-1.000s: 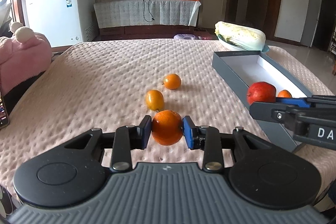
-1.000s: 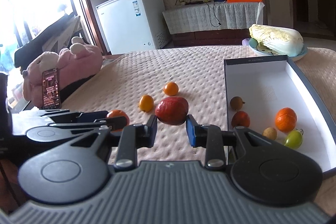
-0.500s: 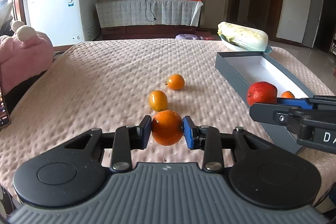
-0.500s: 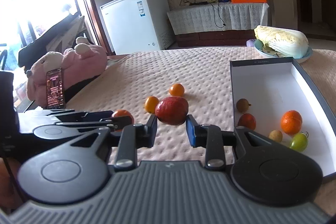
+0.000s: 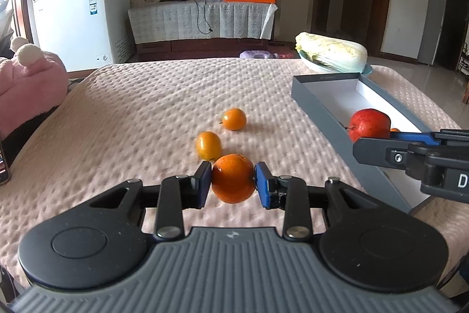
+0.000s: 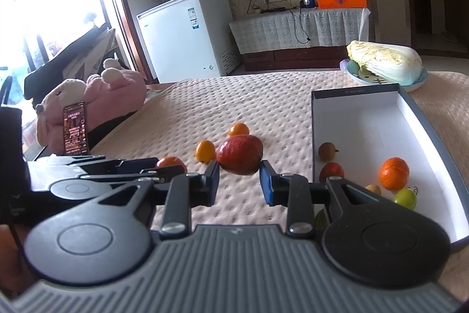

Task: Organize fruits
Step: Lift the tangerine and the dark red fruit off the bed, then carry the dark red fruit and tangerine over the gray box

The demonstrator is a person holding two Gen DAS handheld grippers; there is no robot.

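Observation:
My left gripper (image 5: 233,182) is shut on an orange (image 5: 233,178) and holds it just above the pink bedspread. Two small orange fruits (image 5: 208,145) (image 5: 234,118) lie on the spread beyond it. My right gripper (image 6: 239,181) is shut on a red apple (image 6: 239,154), held in the air left of the grey box (image 6: 433,134). The apple also shows in the left wrist view (image 5: 370,123), over the box's near wall (image 5: 322,119). Inside the box lie several small fruits, among them an orange (image 6: 393,172) and a green one (image 6: 405,198).
A cabbage on a plate (image 6: 385,65) stands behind the box. A pink plush toy (image 6: 96,99) with a phone (image 6: 75,128) leaning on it sits at the left edge. A white freezer (image 5: 79,19) and a covered cabinet stand beyond the bed.
Both grippers have risen a little with their fruit. The right gripper has shifted slightly towards the box; both views have tilted.

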